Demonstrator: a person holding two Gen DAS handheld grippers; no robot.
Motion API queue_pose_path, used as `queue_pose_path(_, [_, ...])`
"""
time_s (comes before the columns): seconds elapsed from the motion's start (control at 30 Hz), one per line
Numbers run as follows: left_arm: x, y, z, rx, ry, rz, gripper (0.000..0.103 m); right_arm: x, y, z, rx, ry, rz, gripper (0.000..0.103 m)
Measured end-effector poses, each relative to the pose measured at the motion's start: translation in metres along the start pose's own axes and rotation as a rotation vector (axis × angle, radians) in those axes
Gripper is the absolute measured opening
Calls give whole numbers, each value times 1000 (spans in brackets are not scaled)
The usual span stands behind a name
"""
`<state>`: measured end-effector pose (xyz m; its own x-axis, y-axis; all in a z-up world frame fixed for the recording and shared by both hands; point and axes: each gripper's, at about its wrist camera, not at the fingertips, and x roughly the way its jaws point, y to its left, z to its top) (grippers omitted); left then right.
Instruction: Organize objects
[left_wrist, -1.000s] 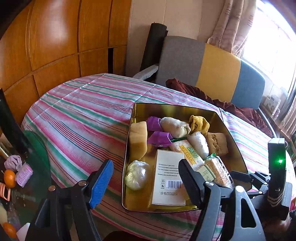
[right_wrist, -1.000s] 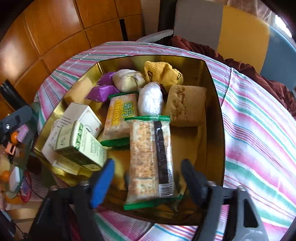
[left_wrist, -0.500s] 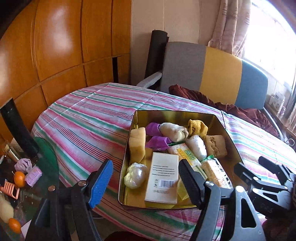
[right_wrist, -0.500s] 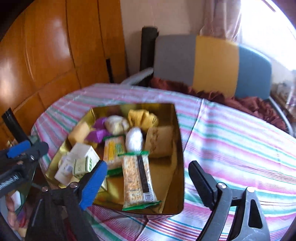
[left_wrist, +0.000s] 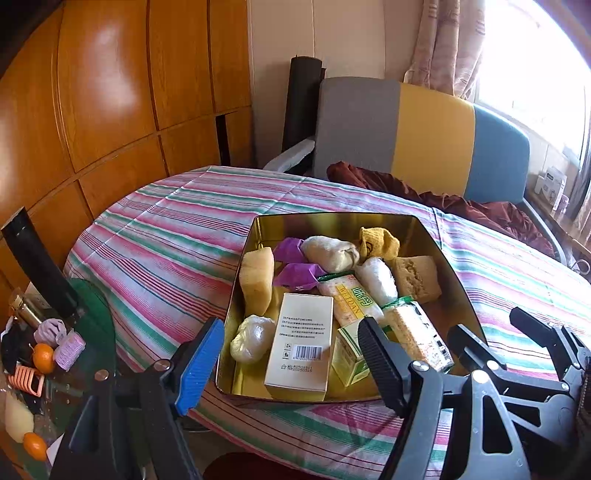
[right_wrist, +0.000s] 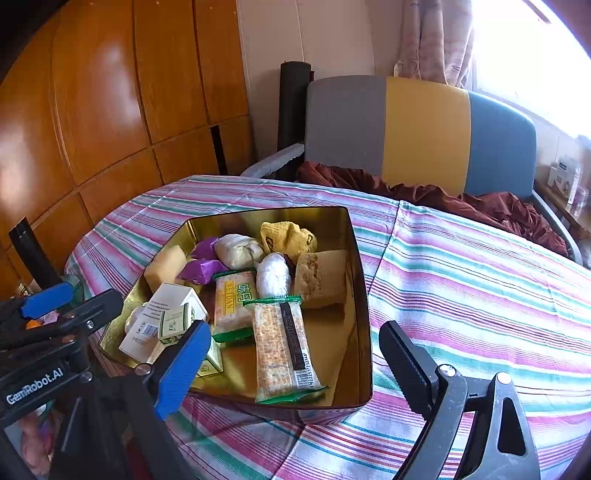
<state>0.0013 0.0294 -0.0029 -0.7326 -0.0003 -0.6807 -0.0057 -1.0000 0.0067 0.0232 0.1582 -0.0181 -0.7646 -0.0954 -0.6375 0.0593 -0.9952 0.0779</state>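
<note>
Both tongs released and empty; cracker packet (right_wrist: 282, 349) lies at twelve o'clock of right gripper (right_wrist: 291, 365), long axis twelve-to-six, nearer it than left gripper (left_wrist: 291, 363)

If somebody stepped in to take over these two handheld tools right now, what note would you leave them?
Left tool: open, holding nothing, near the gold tin's front edge.
Right tool: open, holding nothing, also at the tin's near rim.
Tin sits on the striped tablecloth, holding the cracker pack, white box, small green box and wrapped snacks.
Done: nothing loose shows on the cloth.
Left: perhaps only tidying inside the tin; I cannot tell more.
</note>
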Motion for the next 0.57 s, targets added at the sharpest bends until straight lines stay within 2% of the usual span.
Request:
queue_pose_path(0.3, [5,3,-3,-10,-1,-6,75,4,2,-2,-2,16,-2,93])
queue_pose_path(0.43, [4,5,-4,-11,-21,0,68,6,6,-2,-13,17,0,93])
queue_pose_path(0.57, [7,5,-3,-4,-12,-4,68,6,6,-2,-16,18,2,93])
